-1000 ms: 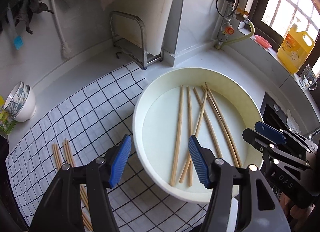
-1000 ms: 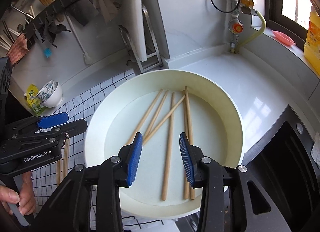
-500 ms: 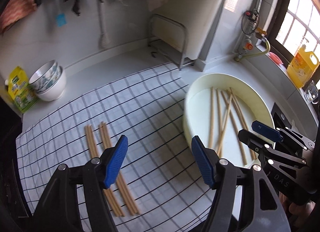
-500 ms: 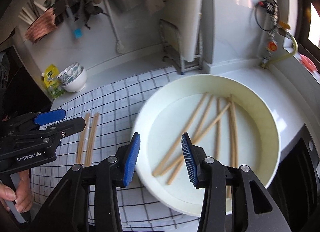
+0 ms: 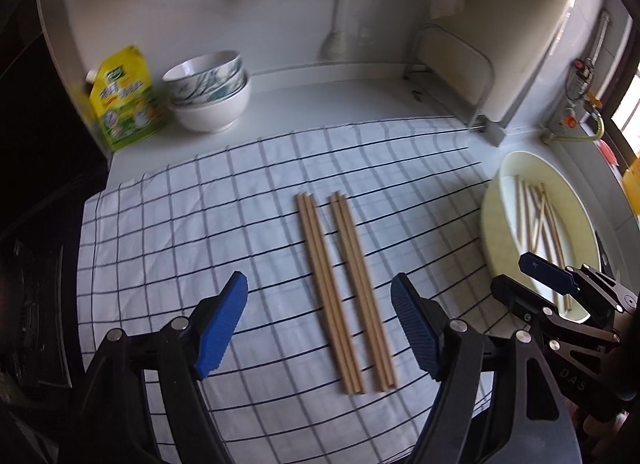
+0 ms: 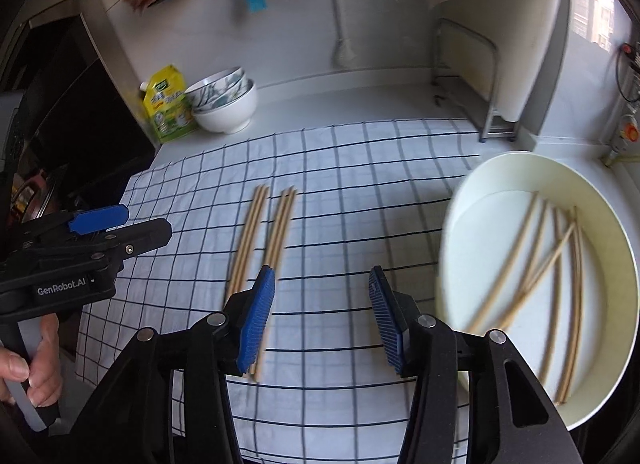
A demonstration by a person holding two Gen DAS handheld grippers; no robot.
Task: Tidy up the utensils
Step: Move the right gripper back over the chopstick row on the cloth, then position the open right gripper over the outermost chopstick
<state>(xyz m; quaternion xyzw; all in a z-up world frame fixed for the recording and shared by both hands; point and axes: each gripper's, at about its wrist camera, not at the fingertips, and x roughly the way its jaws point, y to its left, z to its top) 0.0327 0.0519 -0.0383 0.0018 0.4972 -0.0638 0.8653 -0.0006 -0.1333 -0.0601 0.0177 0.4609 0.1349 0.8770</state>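
Both the left gripper (image 5: 319, 326) and right gripper (image 6: 322, 318) hang empty over the cloth (image 5: 240, 200), jaws opening, beside two laid pairs (image 5: 344, 284); next, I judge, fetch more chopsticks (image 6: 556, 276) from the basin (image 6: 460, 200).

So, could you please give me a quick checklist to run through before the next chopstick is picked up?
1. Left gripper empty, its jaws opening: ok.
2. Right gripper empty, its jaws opening: ok.
3. Two chopstick pairs lie parallel on the checked cloth: ok.
4. Loose chopsticks remain in the white basin, crossing each other: not ok.
5. Bare cloth beside the pairs for another pair: ok.
6. Exact count in basin: cannot tell, blurred.
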